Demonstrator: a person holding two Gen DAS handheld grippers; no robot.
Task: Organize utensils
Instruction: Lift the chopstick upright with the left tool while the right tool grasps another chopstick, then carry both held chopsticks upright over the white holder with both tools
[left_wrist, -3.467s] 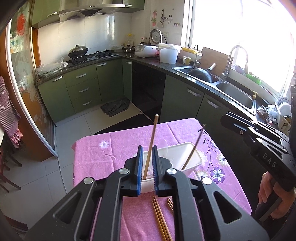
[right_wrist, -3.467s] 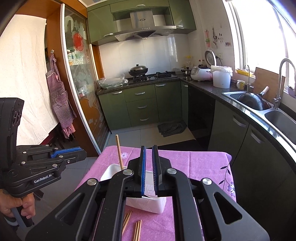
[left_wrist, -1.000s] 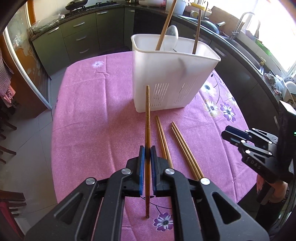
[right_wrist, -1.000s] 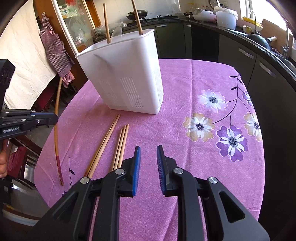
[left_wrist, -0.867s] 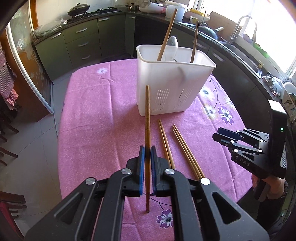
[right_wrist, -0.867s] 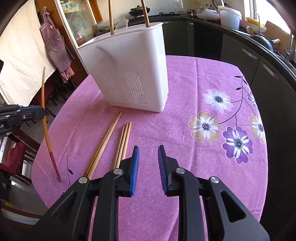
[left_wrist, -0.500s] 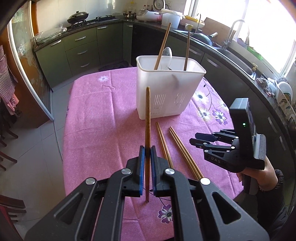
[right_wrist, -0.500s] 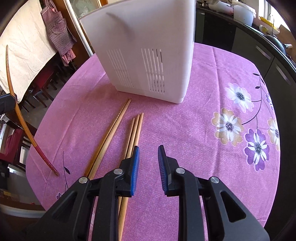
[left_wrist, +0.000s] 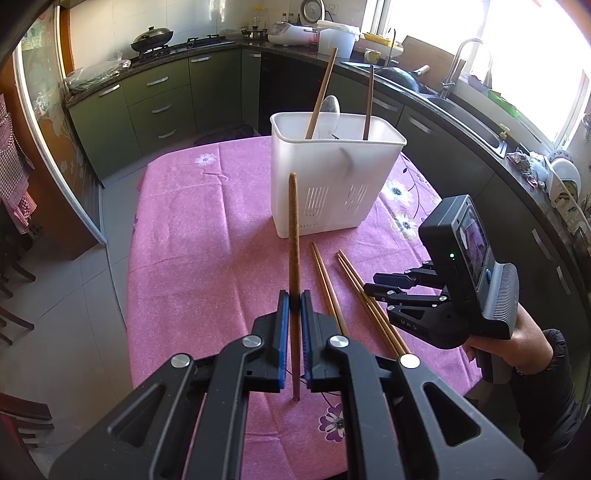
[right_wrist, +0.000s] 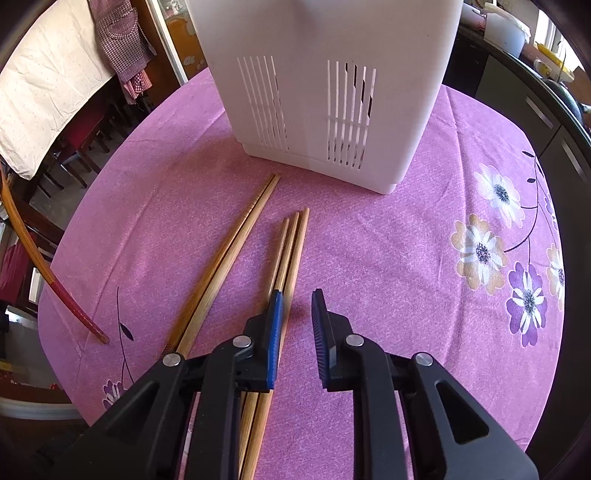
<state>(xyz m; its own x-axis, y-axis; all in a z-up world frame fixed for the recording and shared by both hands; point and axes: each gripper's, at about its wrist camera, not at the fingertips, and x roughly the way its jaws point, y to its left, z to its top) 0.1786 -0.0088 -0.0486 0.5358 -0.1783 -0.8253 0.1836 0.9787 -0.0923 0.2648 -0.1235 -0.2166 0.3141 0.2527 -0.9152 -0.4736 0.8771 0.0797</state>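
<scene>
My left gripper (left_wrist: 291, 299) is shut on a brown chopstick (left_wrist: 293, 229) and holds it above the pink tablecloth, pointing toward the white utensil holder (left_wrist: 332, 184). The holder has two chopsticks and a spoon (left_wrist: 328, 110) in it. Two chopsticks (right_wrist: 229, 251) and three more (right_wrist: 291, 243) lie on the cloth in front of the holder (right_wrist: 325, 92). My right gripper (right_wrist: 297, 299) hovers low over the three; its jaws are closing, with only cloth showing between the pads and the sticks under its left finger. The held chopstick (right_wrist: 44, 273) shows at far left.
The table with its flowered pink cloth (left_wrist: 184, 240) stands in a kitchen with green cabinets, a stove and a sink (left_wrist: 465, 114) along the walls. A person's hand (left_wrist: 517, 343) holds the right gripper (left_wrist: 384, 290) at the table's right edge. Chairs stand to the left.
The right gripper has dropped and moved in over the three chopsticks near the holder, its jaws a little narrower. The left gripper has drawn back and up slightly with its chopstick.
</scene>
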